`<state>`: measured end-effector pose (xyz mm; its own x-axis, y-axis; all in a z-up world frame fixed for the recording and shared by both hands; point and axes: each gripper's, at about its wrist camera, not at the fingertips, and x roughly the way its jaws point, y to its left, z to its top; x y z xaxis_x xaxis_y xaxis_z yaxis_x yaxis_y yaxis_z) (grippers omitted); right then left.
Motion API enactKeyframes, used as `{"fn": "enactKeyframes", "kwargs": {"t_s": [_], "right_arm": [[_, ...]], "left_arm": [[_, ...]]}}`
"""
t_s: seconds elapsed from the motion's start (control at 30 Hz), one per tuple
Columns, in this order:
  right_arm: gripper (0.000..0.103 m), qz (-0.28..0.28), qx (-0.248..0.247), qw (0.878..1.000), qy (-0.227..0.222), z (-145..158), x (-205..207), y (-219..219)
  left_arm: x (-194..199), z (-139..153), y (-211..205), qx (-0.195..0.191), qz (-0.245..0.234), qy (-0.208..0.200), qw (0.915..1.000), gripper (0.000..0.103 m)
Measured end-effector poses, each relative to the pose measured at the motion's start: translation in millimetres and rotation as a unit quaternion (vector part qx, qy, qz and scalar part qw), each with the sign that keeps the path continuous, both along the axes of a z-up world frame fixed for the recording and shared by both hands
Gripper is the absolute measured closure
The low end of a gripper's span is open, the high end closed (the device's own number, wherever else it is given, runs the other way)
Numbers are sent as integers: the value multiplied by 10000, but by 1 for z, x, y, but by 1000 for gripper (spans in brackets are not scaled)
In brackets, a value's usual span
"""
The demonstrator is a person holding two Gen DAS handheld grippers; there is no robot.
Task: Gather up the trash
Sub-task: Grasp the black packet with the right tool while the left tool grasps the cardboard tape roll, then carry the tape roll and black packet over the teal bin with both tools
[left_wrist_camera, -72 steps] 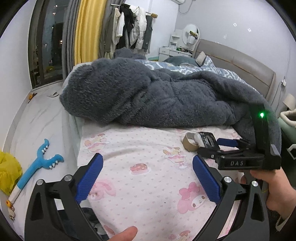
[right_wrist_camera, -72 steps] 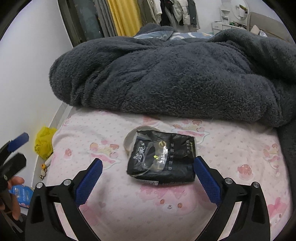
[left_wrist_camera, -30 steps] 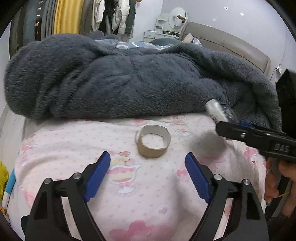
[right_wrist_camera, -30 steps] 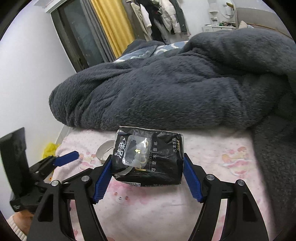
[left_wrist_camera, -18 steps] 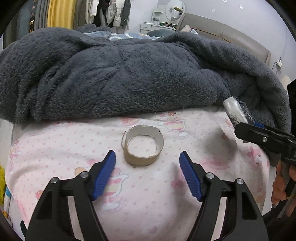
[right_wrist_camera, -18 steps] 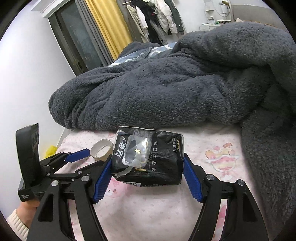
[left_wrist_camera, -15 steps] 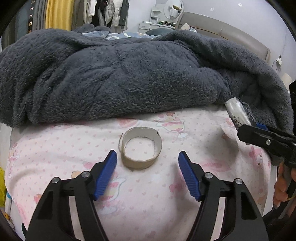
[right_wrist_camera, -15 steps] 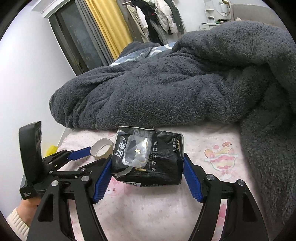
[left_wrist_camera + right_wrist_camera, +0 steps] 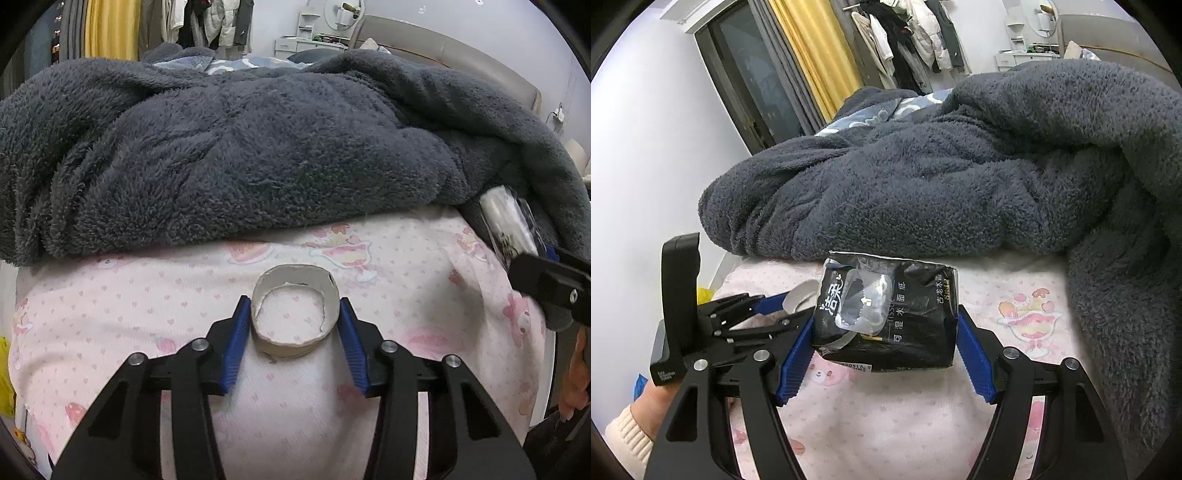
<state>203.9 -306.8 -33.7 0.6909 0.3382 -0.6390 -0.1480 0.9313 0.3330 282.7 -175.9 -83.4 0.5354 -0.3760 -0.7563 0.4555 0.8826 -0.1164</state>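
While the left claw [image 9: 294,325] closes on the cardboard tape core [image 9: 295,314] lying on the pink bed sheet [image 9: 147,295], pads touching both sides, the right claw [image 9: 884,343] holds the black tissue pack [image 9: 886,317] clear of the bed. One piece collected, a second nearly gripped; no bin in sight, so disposal is left. Pack reads "TISSUE" with Chinese characters. Grey blanket [image 9: 258,147] behind.
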Motion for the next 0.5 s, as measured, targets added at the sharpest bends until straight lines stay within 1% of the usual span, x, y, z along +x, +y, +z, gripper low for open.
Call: {"fn": "enactKeyframes", "kwargs": {"t_s": [0.13,0.33,0.5], "right_arm": [[30,18,-52,10000,-50,7,-4,7],[30,107,-109,9999,-22,12,-12,23],[30,94,-88,9999,37,14,-25,30]], "left_arm": [[-11,4,6,43,41,-30,10000,53],[-30,12,25,-133,202,-19,9997,53],[-49,21,45,-149,350,-115,9992,53]]}}
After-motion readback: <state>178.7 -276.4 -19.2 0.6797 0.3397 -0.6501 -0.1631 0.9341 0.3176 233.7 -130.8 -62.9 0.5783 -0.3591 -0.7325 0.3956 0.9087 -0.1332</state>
